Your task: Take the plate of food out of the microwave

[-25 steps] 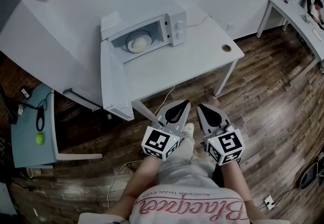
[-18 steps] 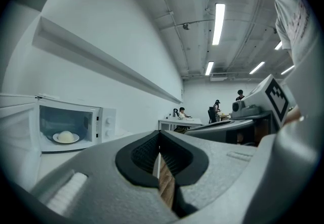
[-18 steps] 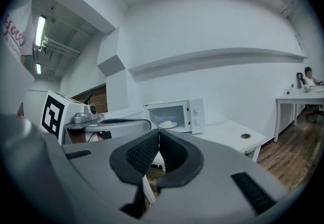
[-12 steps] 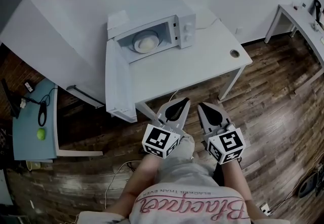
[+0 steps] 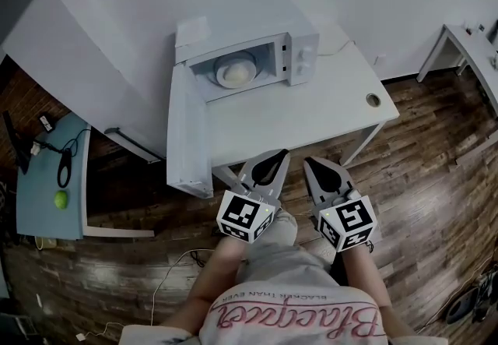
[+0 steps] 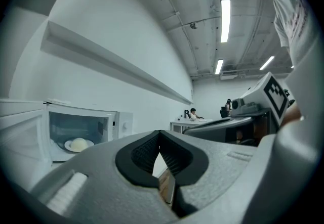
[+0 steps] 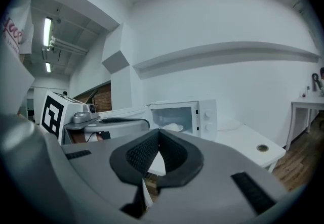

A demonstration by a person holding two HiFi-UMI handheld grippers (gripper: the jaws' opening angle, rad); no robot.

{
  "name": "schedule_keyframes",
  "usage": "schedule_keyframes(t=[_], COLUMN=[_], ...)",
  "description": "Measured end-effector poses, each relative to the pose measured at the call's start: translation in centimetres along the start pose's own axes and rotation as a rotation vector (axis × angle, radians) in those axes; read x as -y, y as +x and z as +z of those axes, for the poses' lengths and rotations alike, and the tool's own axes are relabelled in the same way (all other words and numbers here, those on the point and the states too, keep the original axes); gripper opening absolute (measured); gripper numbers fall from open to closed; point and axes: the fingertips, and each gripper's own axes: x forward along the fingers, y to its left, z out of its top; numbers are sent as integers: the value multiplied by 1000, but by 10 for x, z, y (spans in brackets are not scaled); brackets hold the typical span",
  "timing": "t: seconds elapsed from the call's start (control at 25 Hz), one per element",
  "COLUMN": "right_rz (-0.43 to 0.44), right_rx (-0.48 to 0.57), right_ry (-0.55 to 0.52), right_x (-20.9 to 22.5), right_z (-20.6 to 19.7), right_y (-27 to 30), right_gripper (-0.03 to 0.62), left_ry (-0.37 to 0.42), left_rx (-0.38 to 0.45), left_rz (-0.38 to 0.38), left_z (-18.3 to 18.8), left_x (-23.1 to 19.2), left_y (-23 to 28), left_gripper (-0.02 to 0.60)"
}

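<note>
Plate of food (image 5: 235, 69), a white round dish with a pale dome, sits inside the open white microwave oven (image 5: 299, 55) at upper centre of the head view. It is well apart from the left gripper (image 5: 268, 168), the nearer one, and the right gripper (image 5: 320, 172).

Left gripper view: jaws clenched, empty; plate of food (image 6: 78, 144) at lower left.

Right gripper view: jaws clenched, empty; plate of food (image 7: 173, 127) just above them.

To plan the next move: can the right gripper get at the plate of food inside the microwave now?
Probably not from here: the right gripper, shut, is far short of the plate of food in the microwave. The open door leaves the way free, though.
</note>
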Motion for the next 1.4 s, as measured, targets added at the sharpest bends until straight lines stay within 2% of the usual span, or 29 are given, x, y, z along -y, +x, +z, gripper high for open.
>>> schedule_keyframes(t=[0.12,0.28,0.4,0.56,0.72,1.04,1.24,1.4], right_rz=[37,94,126,173,190,258,295,314], right_rx=[20,46,24,-24,-60,-152,-144,-121], right_ry=[13,50,5,0,-41,-30,-47,-31], right_x=[-1,4,5,6,7,14,14,14], right_z=[8,17,19,20,17,4,6,10], right_y=[15,36,53,77,105,159,190,215], right_gripper=[12,12,14,12,12,12,12,12], left_ry=[48,46,24,3,-38,-82,-76,-132], left_rx=[-28,-28,-24,-34,-73,-73,-82,-47], left_rz=[17,53,70,105,144,231,261,304], left_z=[-6,-7,-7,-6,-9,-23,-30,-30], left_x=[-13,-35,-53,-76,-100,-144,-170,-197], left_y=[4,11,16,23,29,39,46,48], left_gripper=[5,5,5,5,5,5,5,5])
